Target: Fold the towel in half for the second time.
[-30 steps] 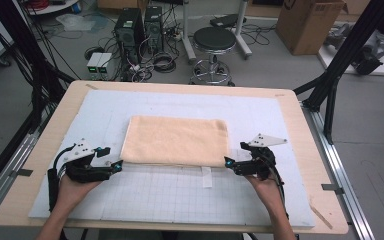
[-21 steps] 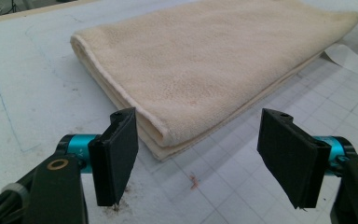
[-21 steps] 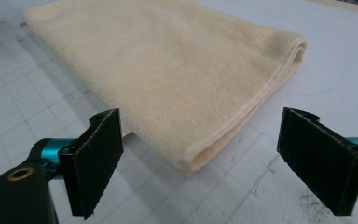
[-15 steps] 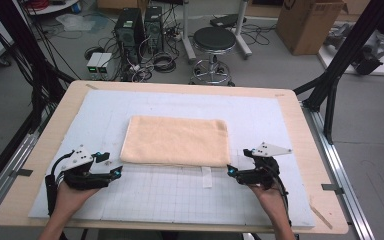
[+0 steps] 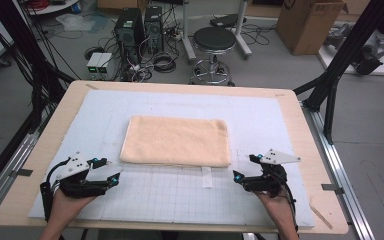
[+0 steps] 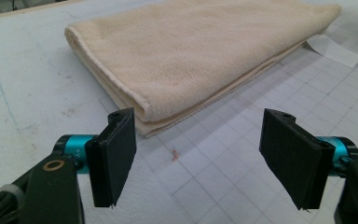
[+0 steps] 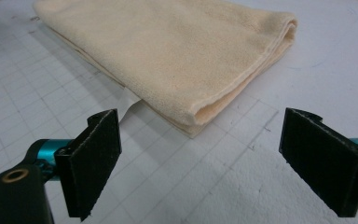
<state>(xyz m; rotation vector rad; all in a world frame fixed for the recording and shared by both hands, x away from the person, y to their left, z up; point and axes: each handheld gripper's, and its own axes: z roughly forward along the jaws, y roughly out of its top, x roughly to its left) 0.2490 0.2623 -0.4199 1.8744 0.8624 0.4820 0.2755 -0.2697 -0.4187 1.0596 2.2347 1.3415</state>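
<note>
Both wide open and holding nothing, left gripper [image 5: 111,171] and right gripper [image 5: 243,167] just beside the folded towel's [image 5: 176,141] near corners; next, pinching those corners.

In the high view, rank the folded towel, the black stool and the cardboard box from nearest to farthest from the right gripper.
From the right gripper, at the table's near right:
1. Folded towel, just left of it on the white mat.
2. Black stool, on the floor beyond the table's far edge.
3. Cardboard box, at the back right, slightly farther than the stool.
</note>
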